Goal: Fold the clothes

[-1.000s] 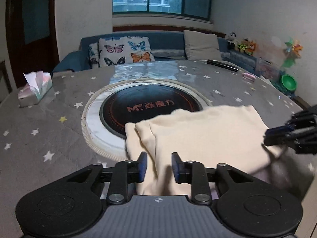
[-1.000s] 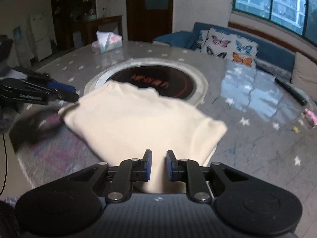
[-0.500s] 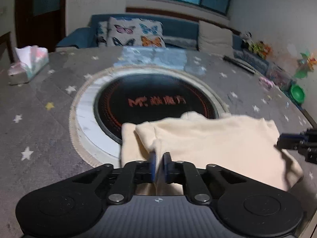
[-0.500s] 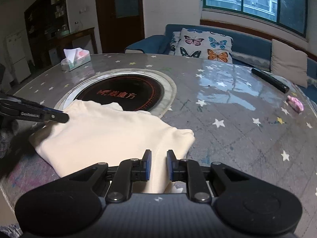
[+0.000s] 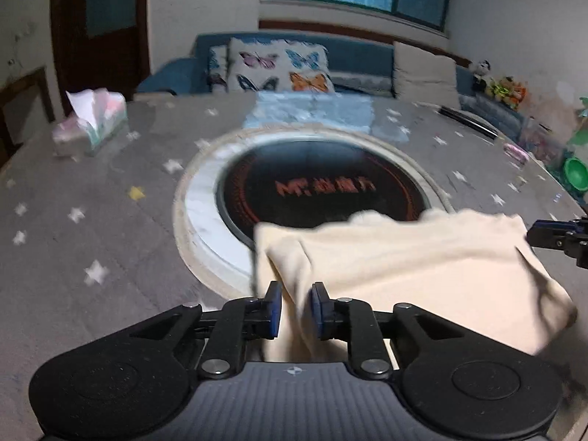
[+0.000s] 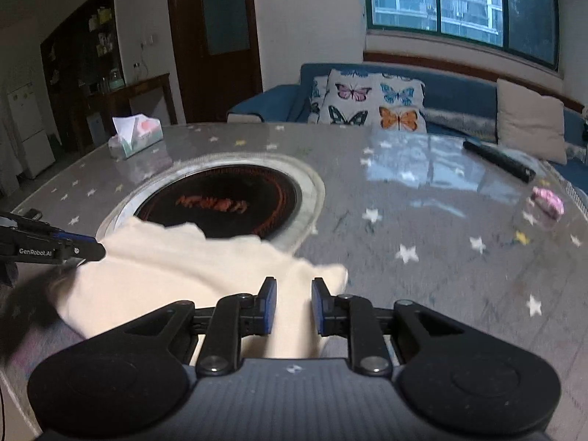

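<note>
I am holding a cream garment (image 5: 404, 261) by its near edge, one hand at each end, so the cloth is spanning between my two grippers while its far part is lying on the bench (image 5: 110, 220), overlapping the rim of the round black hob (image 5: 319, 187) set in the middle. My left gripper (image 5: 296, 310) is easing its fingers (image 5: 273, 308) apart at this moment, with a fold of cloth standing between them; the pads are no longer pressing it visibly, so I judge this corner is being released or re-gripped. My right gripper (image 6: 292, 307) is standing with its fingers (image 6: 268, 307) slightly apart and cloth running between them; whether they are truly pinching it I cannot tell. Both grippers are pointing downward toward the bench, which suits laying a fold down flat. The garment is looking roughly halved already; the side edges are still loose and uneven. A tissue box (image 5: 92, 125) is sitting well apart, causing no obstruction.
</note>
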A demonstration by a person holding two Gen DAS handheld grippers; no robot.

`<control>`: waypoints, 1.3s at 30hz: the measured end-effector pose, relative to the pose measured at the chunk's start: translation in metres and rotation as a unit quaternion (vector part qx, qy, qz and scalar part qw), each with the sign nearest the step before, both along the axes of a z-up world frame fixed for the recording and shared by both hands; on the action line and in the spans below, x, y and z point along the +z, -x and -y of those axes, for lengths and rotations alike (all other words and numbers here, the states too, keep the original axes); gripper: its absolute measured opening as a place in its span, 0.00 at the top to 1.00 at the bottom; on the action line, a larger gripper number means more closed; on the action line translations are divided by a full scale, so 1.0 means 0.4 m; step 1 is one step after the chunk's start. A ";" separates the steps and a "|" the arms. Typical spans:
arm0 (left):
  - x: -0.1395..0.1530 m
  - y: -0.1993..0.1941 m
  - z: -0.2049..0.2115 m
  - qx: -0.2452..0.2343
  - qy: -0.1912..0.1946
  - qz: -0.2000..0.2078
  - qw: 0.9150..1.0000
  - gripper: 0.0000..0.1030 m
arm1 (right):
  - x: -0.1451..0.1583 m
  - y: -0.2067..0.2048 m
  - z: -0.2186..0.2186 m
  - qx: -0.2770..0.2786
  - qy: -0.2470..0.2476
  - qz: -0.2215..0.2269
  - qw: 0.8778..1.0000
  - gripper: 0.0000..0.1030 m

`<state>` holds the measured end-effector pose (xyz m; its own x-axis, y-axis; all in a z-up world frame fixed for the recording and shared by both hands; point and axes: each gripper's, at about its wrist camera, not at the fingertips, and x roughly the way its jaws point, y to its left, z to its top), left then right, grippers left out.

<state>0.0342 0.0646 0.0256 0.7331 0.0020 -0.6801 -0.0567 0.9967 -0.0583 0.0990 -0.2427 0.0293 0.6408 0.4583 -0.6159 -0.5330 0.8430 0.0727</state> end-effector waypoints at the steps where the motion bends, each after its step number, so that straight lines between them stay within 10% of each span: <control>1: 0.012 0.000 0.001 0.002 -0.004 0.009 1.000 0.81 | -0.001 -0.009 -0.007 0.002 0.000 -0.002 1.000 0.82; 21: -0.016 -0.160 0.101 -0.124 0.003 -0.005 0.992 0.85 | -0.066 -0.129 -0.188 0.047 0.033 -0.028 0.998 0.82; 39: -0.029 -0.207 0.075 -0.117 0.003 -0.004 0.993 0.83 | -0.031 -0.105 -0.247 0.082 0.041 -0.010 0.996 0.82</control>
